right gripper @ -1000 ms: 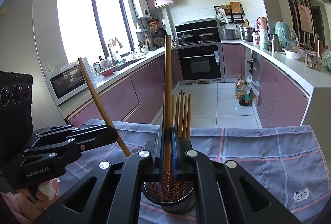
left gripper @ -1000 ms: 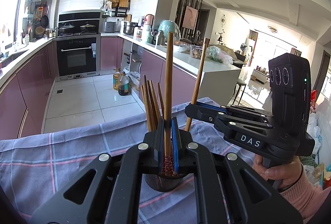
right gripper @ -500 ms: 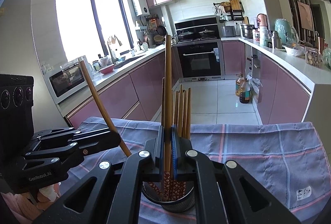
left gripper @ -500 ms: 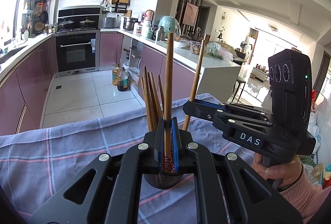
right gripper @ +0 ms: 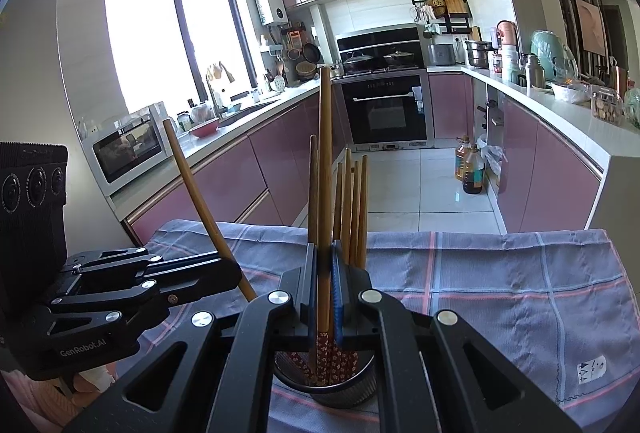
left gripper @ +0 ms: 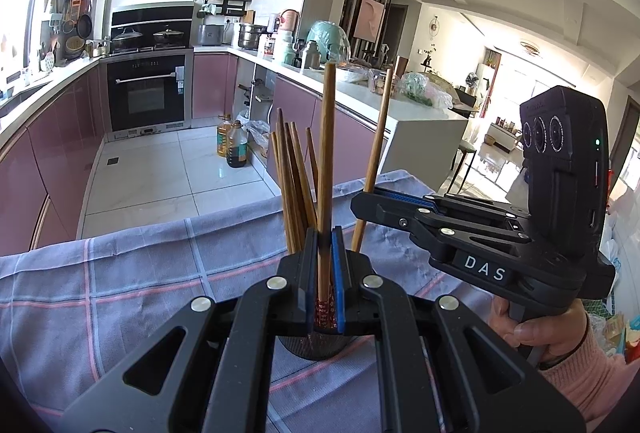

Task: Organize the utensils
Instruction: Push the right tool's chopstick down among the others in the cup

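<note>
Your left gripper (left gripper: 325, 265) is clamped on a chopstick (left gripper: 327, 161), upright, tip right over the holder (right gripper: 325, 383). Your right gripper (right gripper: 323, 285) pinches another (right gripper: 325, 173), also upright above the holder; both only need lowering straight in.

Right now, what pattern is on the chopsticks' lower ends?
Red with small white flowers, clearest in the right wrist view.

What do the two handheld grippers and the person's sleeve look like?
Both grippers are matte black linkage frames with silver rivets and blue-lined fingers. The right gripper carries a white "DAS" label and a black block with three round lenses and a green light. The left gripper reads "GenRobot.AI". The sleeve is pink knit.
</note>
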Demonstrator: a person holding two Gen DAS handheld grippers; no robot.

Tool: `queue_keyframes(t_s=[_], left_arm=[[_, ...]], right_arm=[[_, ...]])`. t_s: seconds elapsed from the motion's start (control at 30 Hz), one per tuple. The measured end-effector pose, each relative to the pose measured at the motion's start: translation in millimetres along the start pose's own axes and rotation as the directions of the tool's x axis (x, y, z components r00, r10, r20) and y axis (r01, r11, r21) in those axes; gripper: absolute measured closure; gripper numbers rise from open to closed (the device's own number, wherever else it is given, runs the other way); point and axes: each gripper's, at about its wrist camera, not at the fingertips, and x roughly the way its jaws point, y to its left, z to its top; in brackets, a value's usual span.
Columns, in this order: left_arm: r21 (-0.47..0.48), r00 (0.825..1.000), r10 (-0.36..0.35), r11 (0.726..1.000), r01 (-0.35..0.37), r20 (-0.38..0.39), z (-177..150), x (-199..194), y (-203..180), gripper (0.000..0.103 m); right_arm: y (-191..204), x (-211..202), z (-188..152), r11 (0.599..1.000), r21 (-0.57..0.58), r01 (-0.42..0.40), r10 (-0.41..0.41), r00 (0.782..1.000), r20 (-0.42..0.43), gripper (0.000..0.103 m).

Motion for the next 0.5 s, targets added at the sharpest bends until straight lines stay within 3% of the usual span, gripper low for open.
queue_keyframes(t_s=[0.5], left_arm=[[0.003, 1.0, -0.002, 1.0, 0.002, -0.026, -5.5, 7.9, -0.8, 0.095]], right_arm=[[-4.1, 4.3, -8.8, 1.0, -0.006, 0.003, -0.003, 1.0, -0.014, 0.097]])
